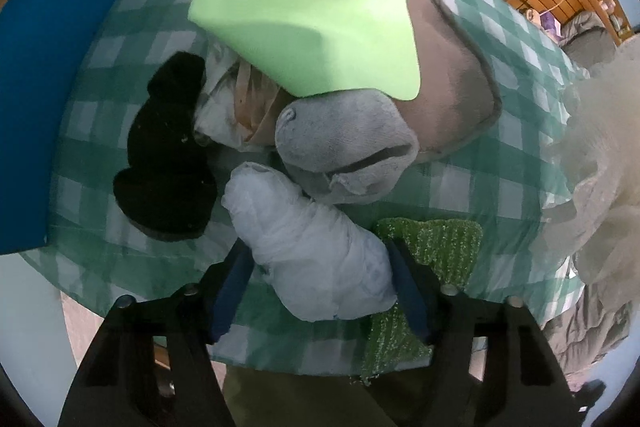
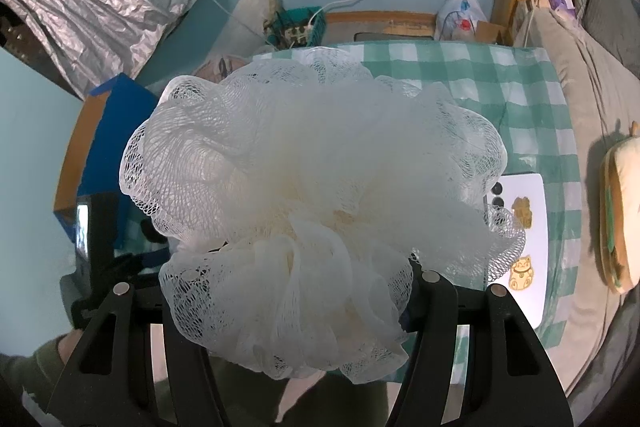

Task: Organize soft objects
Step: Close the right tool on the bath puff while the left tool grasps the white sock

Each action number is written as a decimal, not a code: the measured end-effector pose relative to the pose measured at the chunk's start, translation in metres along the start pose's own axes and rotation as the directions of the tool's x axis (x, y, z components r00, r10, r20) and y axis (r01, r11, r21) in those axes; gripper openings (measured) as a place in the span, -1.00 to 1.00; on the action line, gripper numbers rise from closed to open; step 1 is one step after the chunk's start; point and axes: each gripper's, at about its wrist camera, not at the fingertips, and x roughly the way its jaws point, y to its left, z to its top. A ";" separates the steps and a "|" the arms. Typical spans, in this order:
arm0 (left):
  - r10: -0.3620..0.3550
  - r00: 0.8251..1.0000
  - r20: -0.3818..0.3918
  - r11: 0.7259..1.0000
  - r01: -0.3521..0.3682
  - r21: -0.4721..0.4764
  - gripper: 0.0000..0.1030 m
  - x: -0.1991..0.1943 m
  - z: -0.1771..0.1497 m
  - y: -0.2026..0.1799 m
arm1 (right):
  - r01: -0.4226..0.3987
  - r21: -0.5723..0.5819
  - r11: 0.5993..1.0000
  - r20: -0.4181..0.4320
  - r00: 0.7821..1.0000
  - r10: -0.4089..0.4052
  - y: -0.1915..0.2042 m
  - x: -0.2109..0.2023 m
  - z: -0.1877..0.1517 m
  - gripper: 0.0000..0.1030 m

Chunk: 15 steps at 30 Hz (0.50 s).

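The left gripper (image 1: 320,281) has its jaws clamped on a pale blue-white rolled cloth bundle (image 1: 308,247) above the green-checked counter (image 1: 472,183), close to the grey plush toy (image 1: 344,147). The right gripper (image 2: 292,291) holds the white mesh bath sponge (image 2: 312,183), jaws closed on it, above the counter

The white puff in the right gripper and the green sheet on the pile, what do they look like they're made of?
White puff: gathered synthetic netting, probably nylon; open mesh holes show along its ruffled edges. Green sheet: looks like matte craft foam; smooth, even colour, one corner curling, no weave visible.
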 end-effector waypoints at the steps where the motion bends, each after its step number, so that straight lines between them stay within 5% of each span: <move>1: -0.007 1.000 0.004 1.000 0.007 0.002 0.26 -0.002 0.000 0.000 | 0.000 -0.001 1.000 0.000 1.000 0.000 -0.001 0.000 0.000 0.20; 3: -0.007 1.000 0.006 1.000 0.006 0.016 0.13 -0.004 0.000 0.000 | 0.000 -0.002 1.000 0.001 1.000 0.000 -0.001 0.000 -0.001 0.20; 15: -0.015 0.998 0.057 0.997 0.011 0.073 0.09 -0.031 -0.006 0.010 | -0.020 -0.015 1.000 -0.001 1.000 0.020 0.011 0.002 0.005 0.20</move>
